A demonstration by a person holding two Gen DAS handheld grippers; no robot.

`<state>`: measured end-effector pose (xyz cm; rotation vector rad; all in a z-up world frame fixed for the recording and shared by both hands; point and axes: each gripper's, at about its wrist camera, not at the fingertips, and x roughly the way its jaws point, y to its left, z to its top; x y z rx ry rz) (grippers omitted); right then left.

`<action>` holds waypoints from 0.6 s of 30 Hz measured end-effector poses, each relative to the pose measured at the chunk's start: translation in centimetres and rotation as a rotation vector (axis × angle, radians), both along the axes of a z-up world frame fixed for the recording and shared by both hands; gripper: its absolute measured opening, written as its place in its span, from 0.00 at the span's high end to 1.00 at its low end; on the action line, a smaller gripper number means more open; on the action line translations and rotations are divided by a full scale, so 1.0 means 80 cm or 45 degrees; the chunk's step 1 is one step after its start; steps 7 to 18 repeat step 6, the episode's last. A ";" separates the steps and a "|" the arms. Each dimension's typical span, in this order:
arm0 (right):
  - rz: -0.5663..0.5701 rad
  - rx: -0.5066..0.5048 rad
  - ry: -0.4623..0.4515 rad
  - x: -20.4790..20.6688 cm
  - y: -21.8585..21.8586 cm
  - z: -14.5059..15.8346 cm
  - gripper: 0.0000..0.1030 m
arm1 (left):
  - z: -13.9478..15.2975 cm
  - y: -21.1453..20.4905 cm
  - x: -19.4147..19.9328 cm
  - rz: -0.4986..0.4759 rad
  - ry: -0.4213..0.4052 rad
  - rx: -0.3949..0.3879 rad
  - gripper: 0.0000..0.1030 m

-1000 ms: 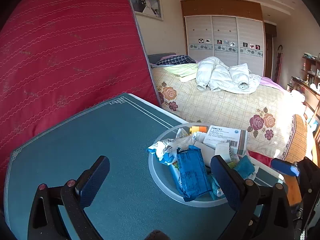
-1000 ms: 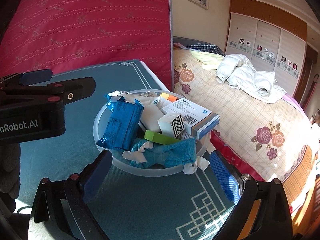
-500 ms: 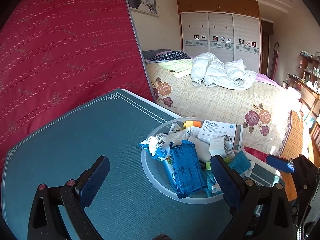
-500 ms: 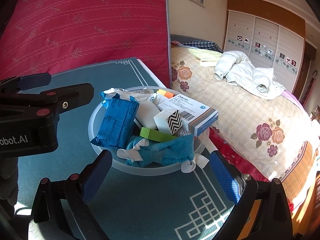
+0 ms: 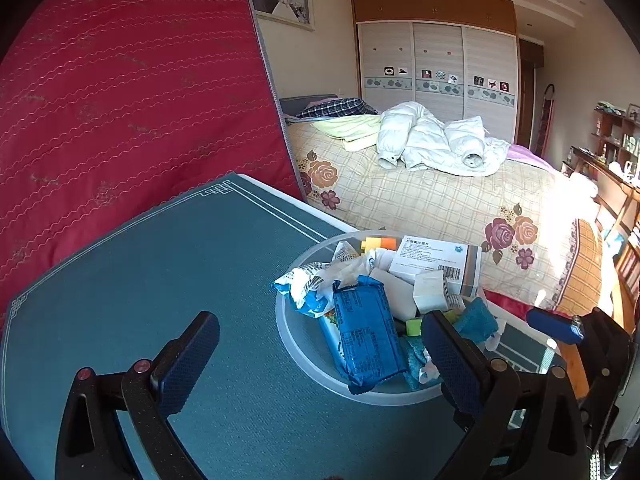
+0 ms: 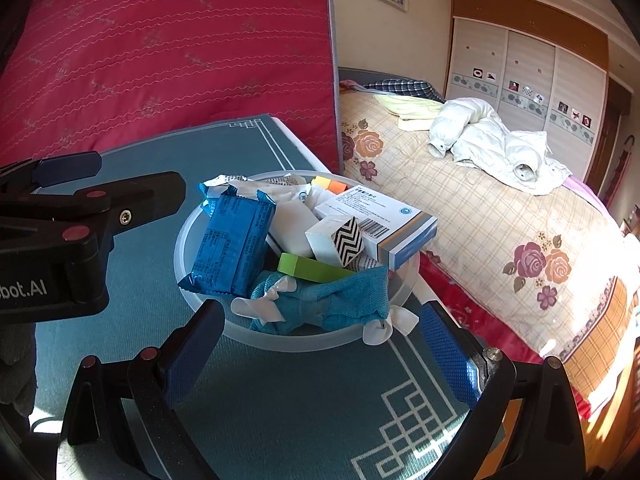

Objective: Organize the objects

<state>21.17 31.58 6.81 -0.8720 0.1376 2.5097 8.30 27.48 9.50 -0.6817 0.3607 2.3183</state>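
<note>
A clear plastic bowl point(image 6: 320, 339) point(image 5: 304, 354) stands on the teal table mat point(image 5: 160, 264), heaped with small things: a blue wrapped pack point(image 6: 234, 246) point(image 5: 368, 344), a white-and-blue medicine box point(image 6: 380, 216) point(image 5: 436, 256), a zigzag-patterned block point(image 6: 340, 240), a green block point(image 6: 312, 266), a teal cloth with white ribbons point(image 6: 332, 304) and a blue-and-white wrapper point(image 5: 304, 288). My left gripper point(image 5: 320, 360) is open and empty at the bowl's near-left side. My right gripper point(image 6: 320, 348) is open and empty just before the bowl's near rim.
A red upright mattress point(image 5: 120, 100) stands behind the table at the left. A bed with a floral cover point(image 5: 440, 208) and a white jacket point(image 5: 432, 140) lies right of the table. The table edge point(image 5: 288, 200) runs along the bed side. Wardrobes point(image 5: 436, 68) line the far wall.
Both grippers have drifted slightly; the bowl sits a little more to the left and lower in the left view, and closer in the right view. Both stay open and empty.
</note>
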 end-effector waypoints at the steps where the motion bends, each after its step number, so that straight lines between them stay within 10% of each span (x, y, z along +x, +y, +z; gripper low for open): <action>1: -0.001 -0.001 0.000 0.000 0.000 0.000 0.04 | 0.000 0.000 0.000 0.000 0.000 -0.002 0.00; 18: -0.002 -0.004 0.003 0.001 0.001 0.000 0.04 | 0.000 -0.001 -0.002 0.004 -0.006 -0.005 0.00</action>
